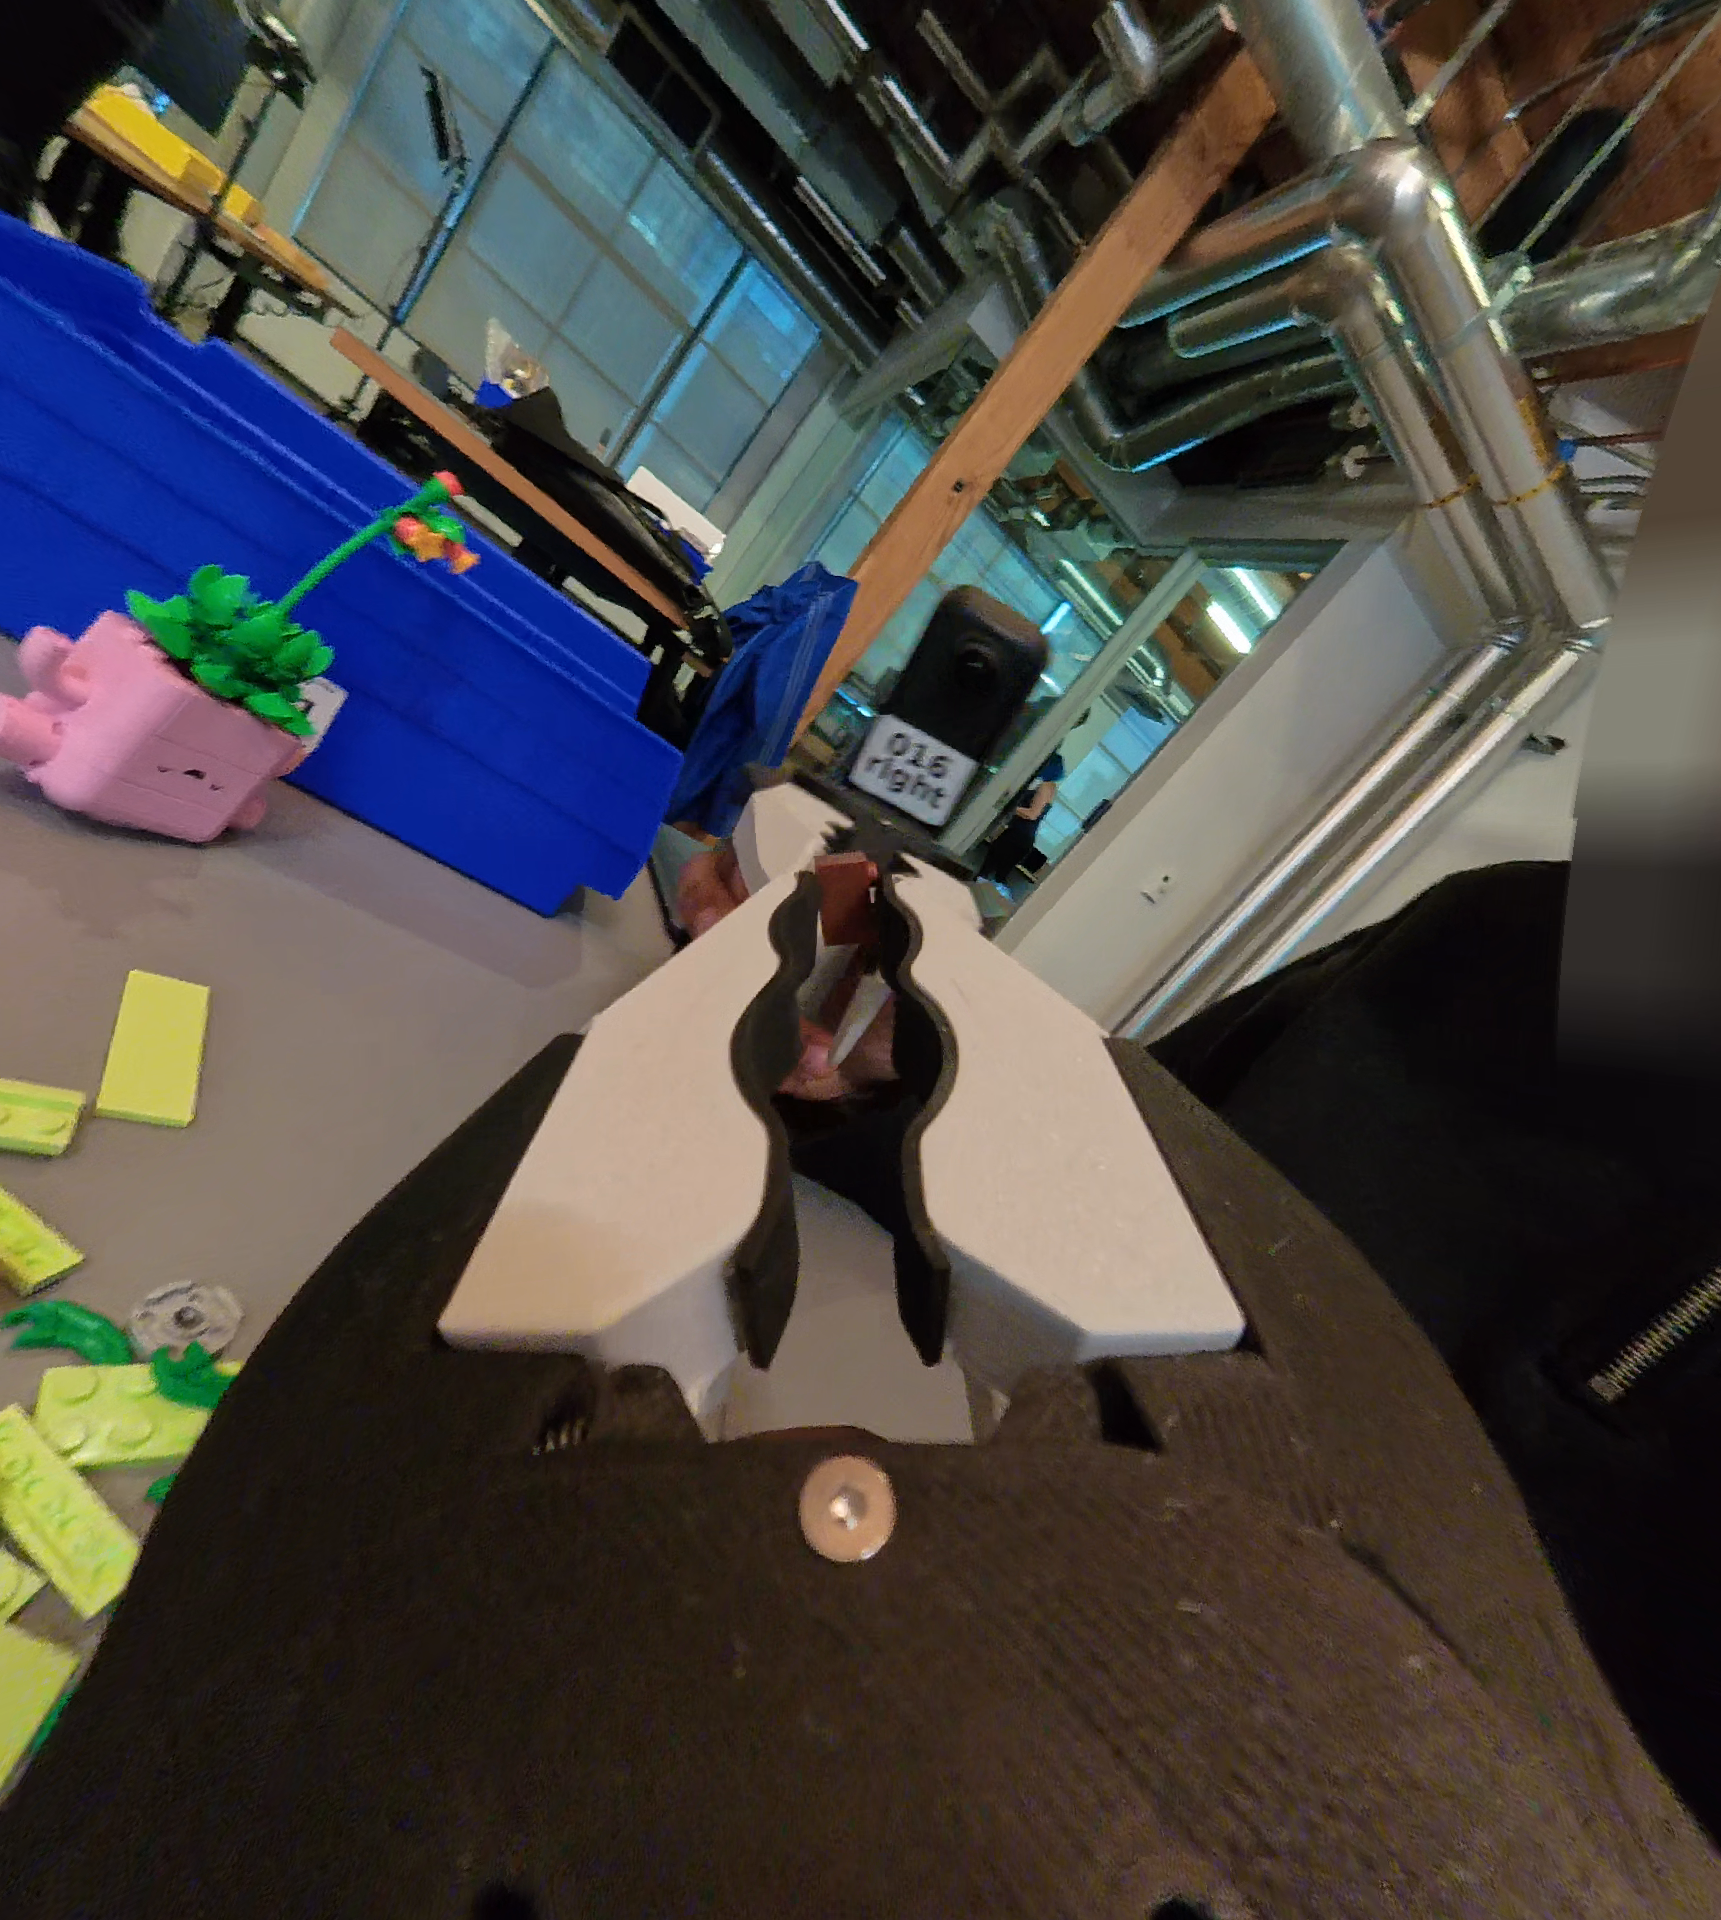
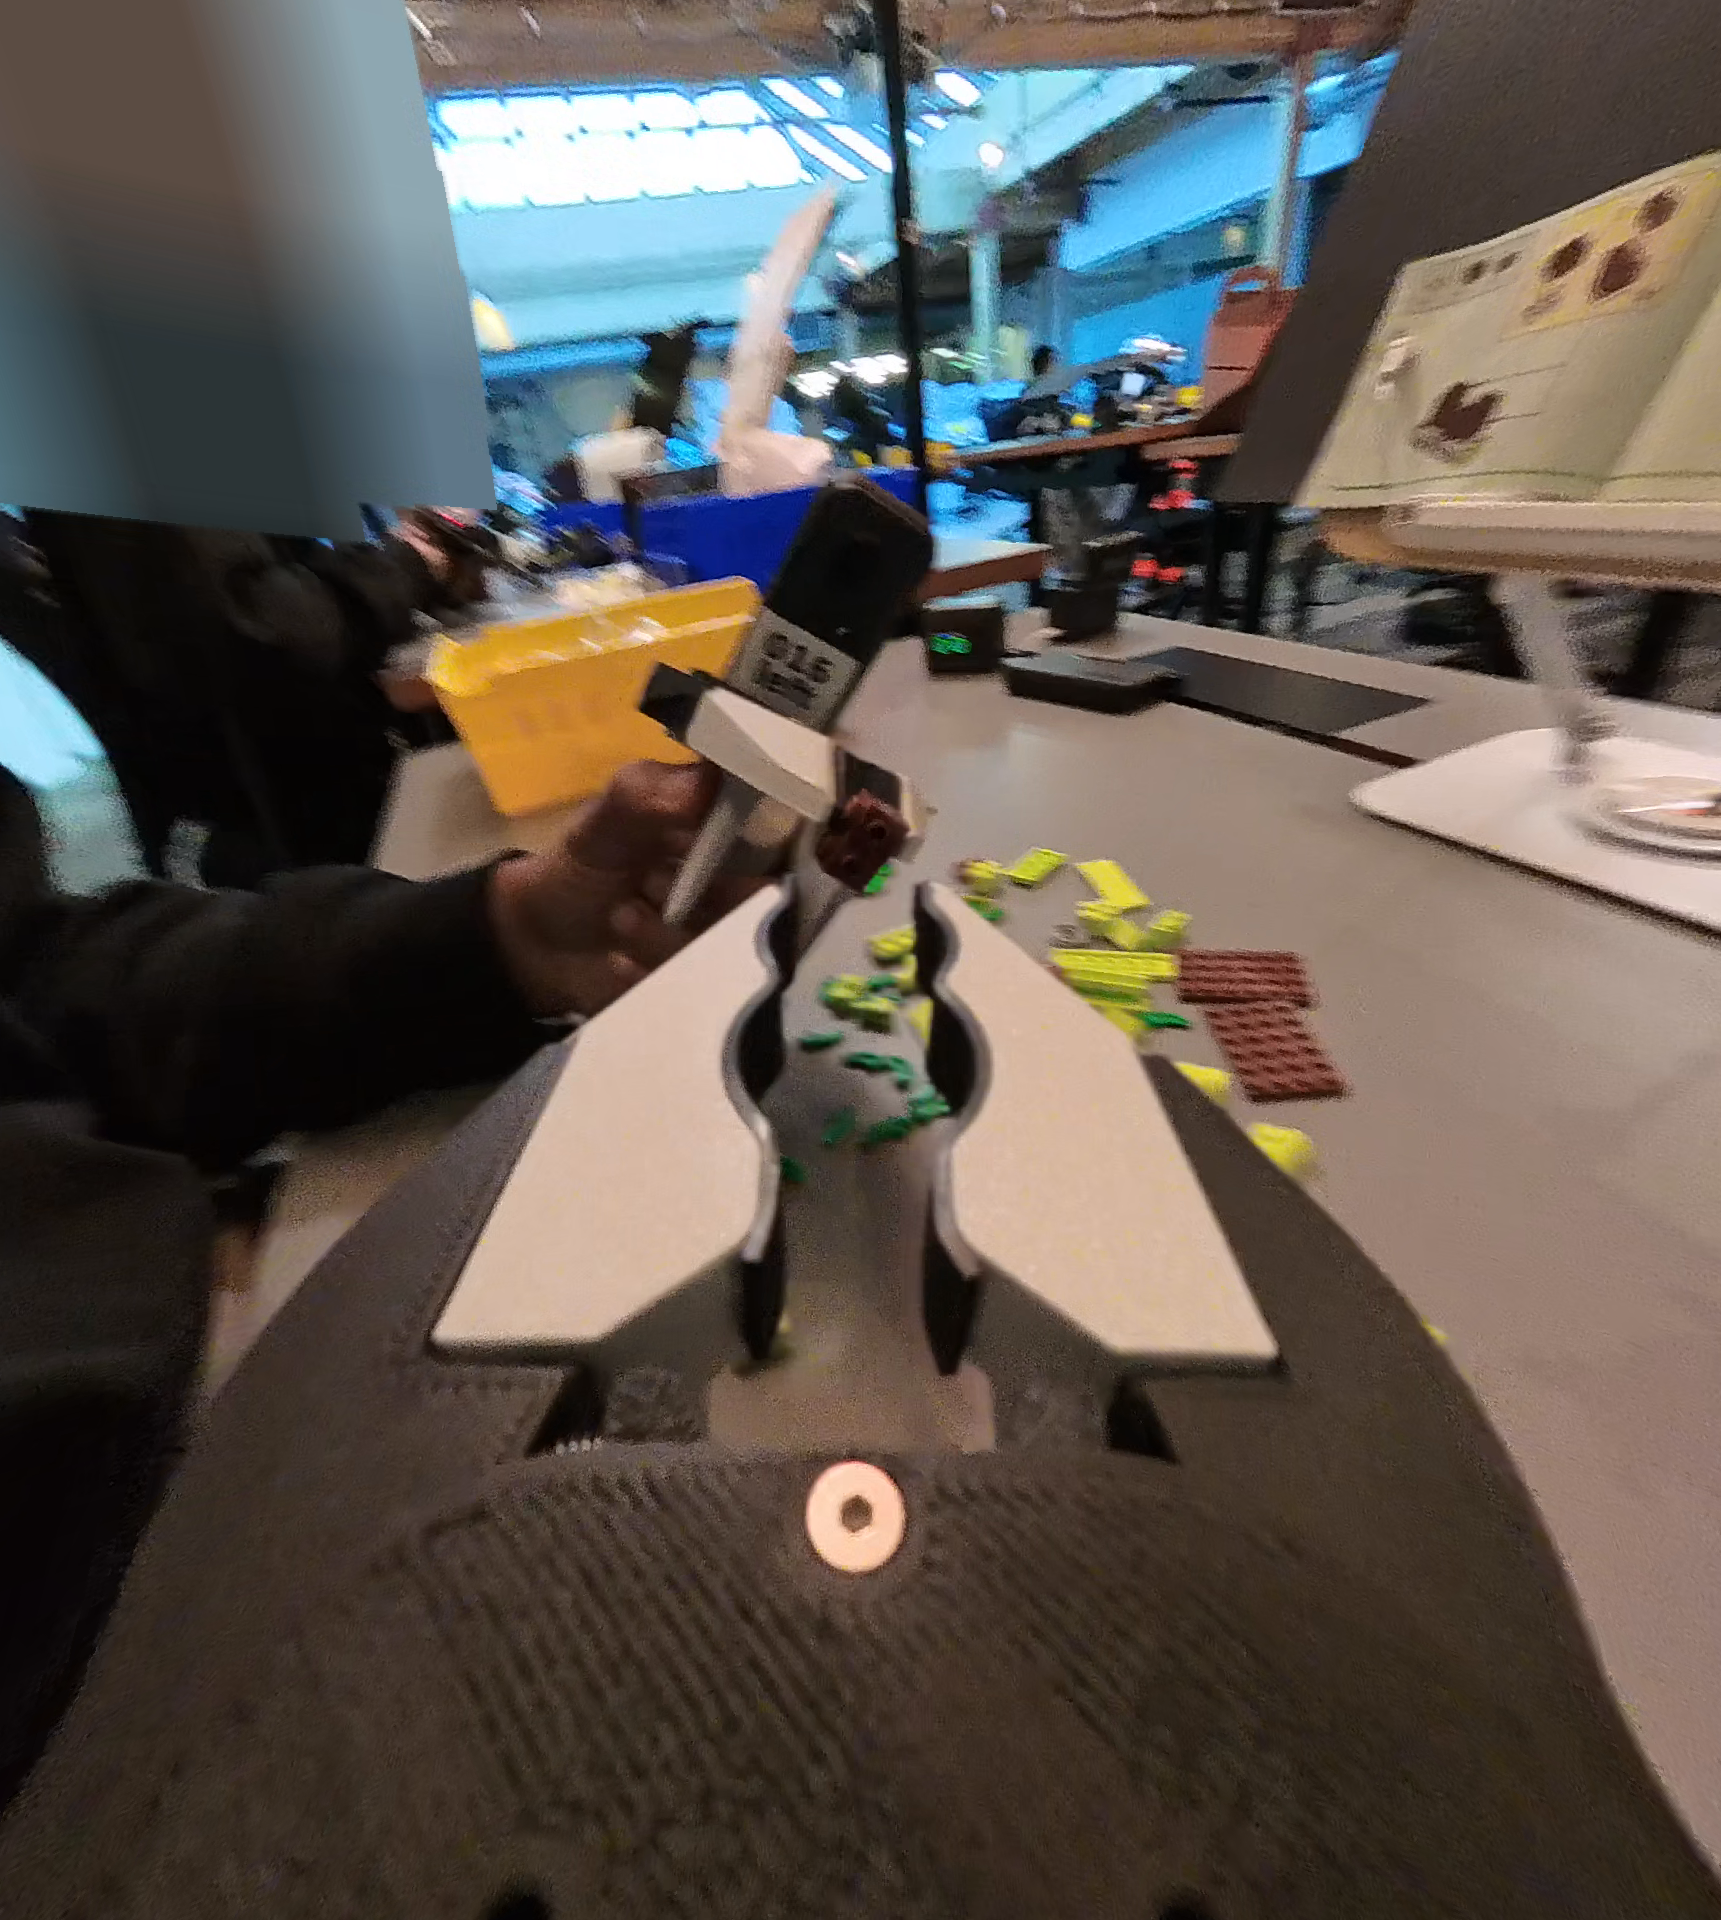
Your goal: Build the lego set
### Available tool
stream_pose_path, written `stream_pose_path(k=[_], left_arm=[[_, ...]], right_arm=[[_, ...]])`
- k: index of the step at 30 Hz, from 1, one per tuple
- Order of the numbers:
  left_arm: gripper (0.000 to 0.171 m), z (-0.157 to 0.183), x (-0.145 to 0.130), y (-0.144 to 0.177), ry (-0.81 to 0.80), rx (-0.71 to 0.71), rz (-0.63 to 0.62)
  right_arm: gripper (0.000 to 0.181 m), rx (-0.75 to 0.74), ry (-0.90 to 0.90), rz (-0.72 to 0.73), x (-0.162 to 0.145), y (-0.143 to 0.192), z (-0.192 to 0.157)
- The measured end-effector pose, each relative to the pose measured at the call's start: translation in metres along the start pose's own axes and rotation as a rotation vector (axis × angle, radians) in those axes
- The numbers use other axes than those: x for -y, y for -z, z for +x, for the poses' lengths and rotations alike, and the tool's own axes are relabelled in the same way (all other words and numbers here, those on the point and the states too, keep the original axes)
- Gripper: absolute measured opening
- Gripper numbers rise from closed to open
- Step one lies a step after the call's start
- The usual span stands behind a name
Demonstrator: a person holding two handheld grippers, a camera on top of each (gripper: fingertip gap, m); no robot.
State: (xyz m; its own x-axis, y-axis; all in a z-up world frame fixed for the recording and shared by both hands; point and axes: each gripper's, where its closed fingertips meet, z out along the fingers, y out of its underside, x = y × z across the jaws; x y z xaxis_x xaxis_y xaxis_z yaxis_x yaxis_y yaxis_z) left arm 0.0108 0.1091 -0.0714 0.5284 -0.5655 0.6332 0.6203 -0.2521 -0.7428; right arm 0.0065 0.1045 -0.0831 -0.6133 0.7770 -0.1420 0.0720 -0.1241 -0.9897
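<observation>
1. Between the tips of the left gripper (image 1: 848,891), a small brown brick (image 1: 843,902) is pinched tight, held up off the grey table (image 1: 368,997).
2. Right wrist view shows the same brown brick (image 2: 861,829) in the left gripper (image 2: 871,821), just past the tips of the right gripper (image 2: 851,899); whether they touch can't be told, the frame is blurry.
3. Right gripper is released, a gap between its fingers and nothing in them.
4. A hand (image 2: 607,894) in a black sleeve holds the left gripper.
5. Beyond the right gripper, loose lime and green pieces (image 2: 1105,935) lie scattered on the table (image 2: 1458,1195), with two brown plates (image 2: 1261,1023) just right of them.
6. Far right of the right gripper, an open instruction booklet (image 2: 1583,343) sits on a white stand (image 2: 1583,810).
7. Left of the left gripper, a pink pot with a green plant (image 1: 160,707) lies tilted against a blue bin (image 1: 212,499).
8. Lime plates (image 1: 149,1044) lie nearer, lower left of that pot.
9. A yellow bin (image 2: 575,696) sits behind the hand.
</observation>
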Motion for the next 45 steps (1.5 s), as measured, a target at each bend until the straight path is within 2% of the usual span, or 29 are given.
stream_pose_path(k=[3,5,7,9,13,23,25,28,30,32,36,40,45], left_arm=[[0.007,-0.019,-0.004,0.003,-0.003,0.118,-0.028],[0.008,-0.028,-0.008,0.005,-0.011,0.181,-0.055],[0.008,-0.035,-0.012,0.005,-0.015,0.230,-0.084],[0.008,-0.040,-0.019,0.004,-0.022,0.263,-0.126],[0.009,-0.046,-0.029,0.001,-0.062,0.312,-0.192],[0.010,-0.047,-0.034,-0.003,-0.111,0.344,-0.224],[0.038,-0.050,-0.029,-0.003,-0.125,0.369,-0.197],[0.041,-0.048,-0.032,-0.004,-0.171,0.371,-0.220],[0.042,-0.047,-0.042,-0.009,-0.221,0.377,-0.292],[0.042,-0.050,-0.060,-0.015,-0.273,0.405,-0.415],[0.041,-0.061,-0.092,-0.024,-0.384,0.476,-0.640],[0.034,-0.064,-0.105,-0.034,-0.406,0.495,-0.703],[0.027,-0.076,-0.111,-0.027,-0.454,0.560,-0.784]], right_arm=[[0.034,-0.200,0.277,-0.100,-0.003,0.007,0.015],[0.035,-0.339,0.558,-0.242,-0.011,0.010,0.022],[0.029,-0.417,0.788,-0.384,-0.022,0.009,0.025],[0.026,-0.427,0.894,-0.475,-0.034,0.004,0.024],[0.019,-0.443,0.990,-0.496,-0.039,-0.003,0.021],[0.015,-0.434,0.954,-0.552,-0.044,0.006,0.028],[0.015,-0.461,0.963,-0.579,-0.039,0.018,0.035],[0.015,-0.430,0.865,-0.671,-0.039,0.052,0.048],[0.015,-0.315,0.719,-0.734,-0.052,0.071,0.043],[0.015,-0.193,0.595,-0.775,-0.061,0.083,0.032],[0.015,-0.023,0.488,-0.865,-0.077,0.087,0.022],[0.015,0.077,0.507,-0.980,-0.094,0.083,0.024],[0.015,0.171,0.483,-1.051,-0.105,0.077,0.020]])
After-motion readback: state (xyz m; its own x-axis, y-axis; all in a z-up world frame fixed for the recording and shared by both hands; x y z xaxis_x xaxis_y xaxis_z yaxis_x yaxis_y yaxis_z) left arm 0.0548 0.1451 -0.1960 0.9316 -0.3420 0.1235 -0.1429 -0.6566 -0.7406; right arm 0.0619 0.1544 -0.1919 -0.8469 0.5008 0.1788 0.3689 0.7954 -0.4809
